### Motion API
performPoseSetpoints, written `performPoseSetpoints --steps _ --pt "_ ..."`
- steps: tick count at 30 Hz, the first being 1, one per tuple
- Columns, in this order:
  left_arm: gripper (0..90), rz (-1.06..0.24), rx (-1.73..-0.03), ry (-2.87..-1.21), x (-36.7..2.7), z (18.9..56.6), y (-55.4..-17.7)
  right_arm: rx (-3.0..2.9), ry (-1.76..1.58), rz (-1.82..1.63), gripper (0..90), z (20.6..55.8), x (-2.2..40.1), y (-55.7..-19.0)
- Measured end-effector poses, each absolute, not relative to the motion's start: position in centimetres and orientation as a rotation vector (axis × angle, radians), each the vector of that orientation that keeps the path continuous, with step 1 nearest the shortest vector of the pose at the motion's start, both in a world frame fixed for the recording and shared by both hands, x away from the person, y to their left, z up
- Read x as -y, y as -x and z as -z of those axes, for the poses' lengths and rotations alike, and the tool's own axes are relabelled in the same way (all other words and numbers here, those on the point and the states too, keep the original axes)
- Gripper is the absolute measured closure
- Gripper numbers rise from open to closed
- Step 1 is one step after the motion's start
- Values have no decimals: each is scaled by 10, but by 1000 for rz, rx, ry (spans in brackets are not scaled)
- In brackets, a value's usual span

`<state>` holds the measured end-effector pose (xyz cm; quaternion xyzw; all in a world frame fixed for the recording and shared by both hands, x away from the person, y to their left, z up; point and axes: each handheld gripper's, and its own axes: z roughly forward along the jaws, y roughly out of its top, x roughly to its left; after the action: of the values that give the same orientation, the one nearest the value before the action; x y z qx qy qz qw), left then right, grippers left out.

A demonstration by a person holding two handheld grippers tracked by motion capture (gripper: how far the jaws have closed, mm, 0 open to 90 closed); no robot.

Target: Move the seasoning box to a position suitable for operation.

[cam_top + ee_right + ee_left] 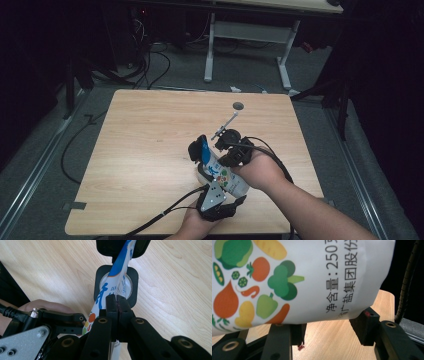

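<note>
**Salt pouch, held over black holder: two-gripper handling**

While it hangs near the table's front edge, the pouch (pixel 223 176) is white, printed with vegetables and blue lettering, its blue top edge tilted up and away from the person. Right gripper (pixel 116 305): jaws pressed together, pinching the pouch's flat seam. Left gripper (pixel 327 333): jaws spread on either side of the pouch's lower body; whether the pads press it cannot be told. Below the pouch, in the right gripper view: a square black holder (pixel 116 285) with a round pale well, resting on the wooden table (pixel 150 130). Handling advice: probably keep the seam pinch firm, steady the body from below, and hold the pouch's top centred above the well before tipping or tearing.
</note>
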<state>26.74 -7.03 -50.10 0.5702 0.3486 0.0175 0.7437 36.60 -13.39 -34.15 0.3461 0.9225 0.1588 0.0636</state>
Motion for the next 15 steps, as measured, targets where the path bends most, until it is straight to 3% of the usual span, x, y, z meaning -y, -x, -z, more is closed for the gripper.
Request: performPoseSetpoints --steps 15 --pt "528 -34 -772 -1266 67 510 -267 -2784 -1066 -480 900 341 137 -364"
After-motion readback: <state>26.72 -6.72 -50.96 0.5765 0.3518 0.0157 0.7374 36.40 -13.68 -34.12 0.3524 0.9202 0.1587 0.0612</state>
